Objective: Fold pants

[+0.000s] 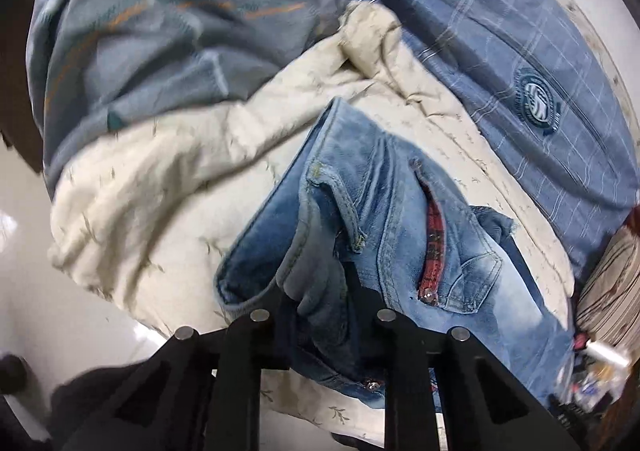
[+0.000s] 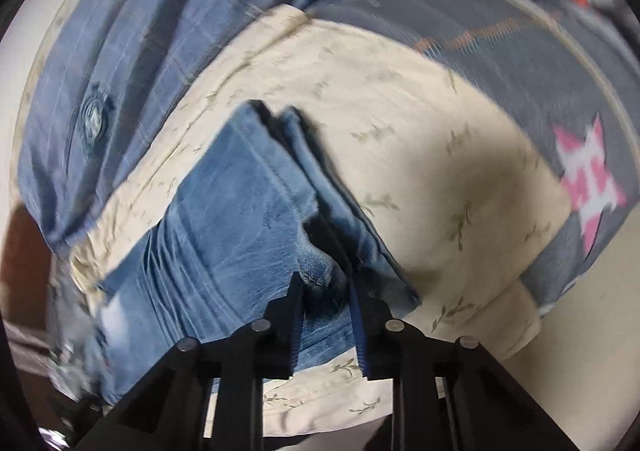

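the jeans (image 1: 360, 211) are washed blue denim; i judge them fairly heavy and limp yet thick at the seams, so they should drape rather than slip, and the doubled edges at waistband and hem look the soundest places to take hold; they lie on a cream quilt (image 1: 160, 171) with checked blue bedding (image 1: 500, 51) beyond the fingers; the left gripper (image 1: 320, 291) has its jaws closed in on a bunched fold of the waist end, just beside the pocket with its red lining, the cloth rising between the fingers and spilling ahead of them; the right gripper (image 2: 324, 283) pinches a stitched corner of the leg end, the folded legs stretching away ahead and to the left of its fingers; that view is blurred, so the grip there is probably firm but i cannot be sure.
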Demonstrator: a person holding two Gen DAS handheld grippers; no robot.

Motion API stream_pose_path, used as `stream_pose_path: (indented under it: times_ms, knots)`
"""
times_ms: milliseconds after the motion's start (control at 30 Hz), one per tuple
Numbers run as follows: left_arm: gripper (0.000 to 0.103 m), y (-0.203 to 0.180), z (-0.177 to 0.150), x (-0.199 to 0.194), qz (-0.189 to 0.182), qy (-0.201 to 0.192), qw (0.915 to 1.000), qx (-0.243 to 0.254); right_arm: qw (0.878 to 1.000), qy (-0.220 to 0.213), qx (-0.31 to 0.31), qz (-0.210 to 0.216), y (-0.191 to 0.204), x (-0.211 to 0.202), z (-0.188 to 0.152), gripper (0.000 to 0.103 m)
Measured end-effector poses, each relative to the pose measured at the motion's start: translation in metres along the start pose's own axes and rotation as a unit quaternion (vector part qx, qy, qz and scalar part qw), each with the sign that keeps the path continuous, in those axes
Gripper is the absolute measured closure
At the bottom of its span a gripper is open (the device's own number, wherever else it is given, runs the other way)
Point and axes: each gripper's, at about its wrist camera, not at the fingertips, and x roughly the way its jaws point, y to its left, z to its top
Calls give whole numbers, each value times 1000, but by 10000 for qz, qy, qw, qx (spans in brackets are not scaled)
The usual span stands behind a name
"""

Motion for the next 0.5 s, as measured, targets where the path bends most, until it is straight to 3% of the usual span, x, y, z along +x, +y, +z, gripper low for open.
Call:
stream_pose_path:
  times_ms: [200,300,333,400,500]
  knots:
    - [83,-11,-2,-22,87,-307,9981,528,9950,-588,-715,-378,22,-45,6,86]
    - [78,-4,-14,-2,394,26,9967,706,9952,-395,-720,-533,8,-32,-6,85]
    - [72,-1,-18,9,514,265,9956,742,9960,-134,-684,-560,4,-19,-9,81]
    - [71,8,-19,13,383,360,9974,488,9965,169,-621,-534,-5,1,-13,73]
    - [62,9,-15,-11,473,-44,9979,444,9941,-103,-879,-627,0,-10,-14,41]
